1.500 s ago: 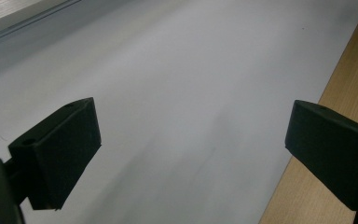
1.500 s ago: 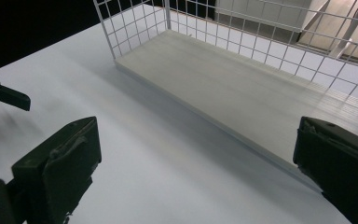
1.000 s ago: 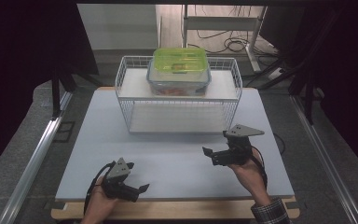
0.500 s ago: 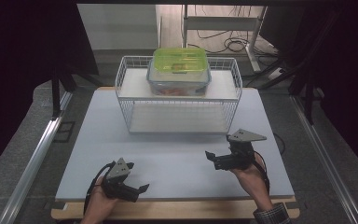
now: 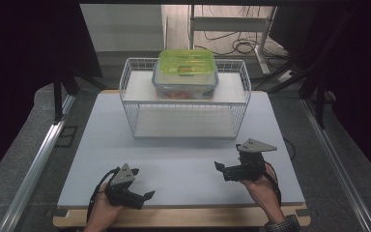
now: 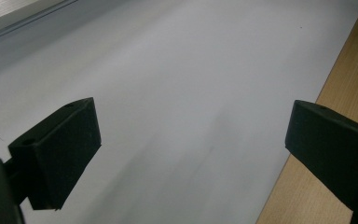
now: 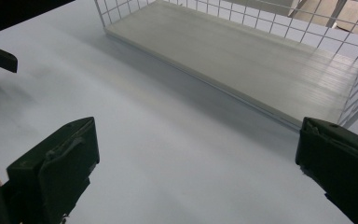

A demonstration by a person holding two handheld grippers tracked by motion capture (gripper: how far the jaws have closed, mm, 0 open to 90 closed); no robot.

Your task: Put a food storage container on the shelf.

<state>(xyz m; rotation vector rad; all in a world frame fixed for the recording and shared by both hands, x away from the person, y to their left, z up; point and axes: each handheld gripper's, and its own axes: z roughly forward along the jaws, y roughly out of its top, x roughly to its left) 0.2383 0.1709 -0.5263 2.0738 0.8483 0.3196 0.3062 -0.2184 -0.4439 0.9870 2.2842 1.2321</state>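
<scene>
Container [image 5: 186,72] with green lid on wire rack [image 5: 134,113] — looks rigid, smooth, probably slippery — grab by rim edges; left gripper [image 5: 145,195] and right gripper [image 5: 221,168] both spread, empty.

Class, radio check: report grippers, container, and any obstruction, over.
Left gripper open, empty, near table's front edge. Right gripper open, empty, short of wire rack. Green-lidded container on rack's upper shelf, untouched. White table between them bare.

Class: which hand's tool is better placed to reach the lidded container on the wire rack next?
Right, probably. The right tool sits open nearer the wire rack holding the container; the left tool rests open by the table's near edge.
</scene>
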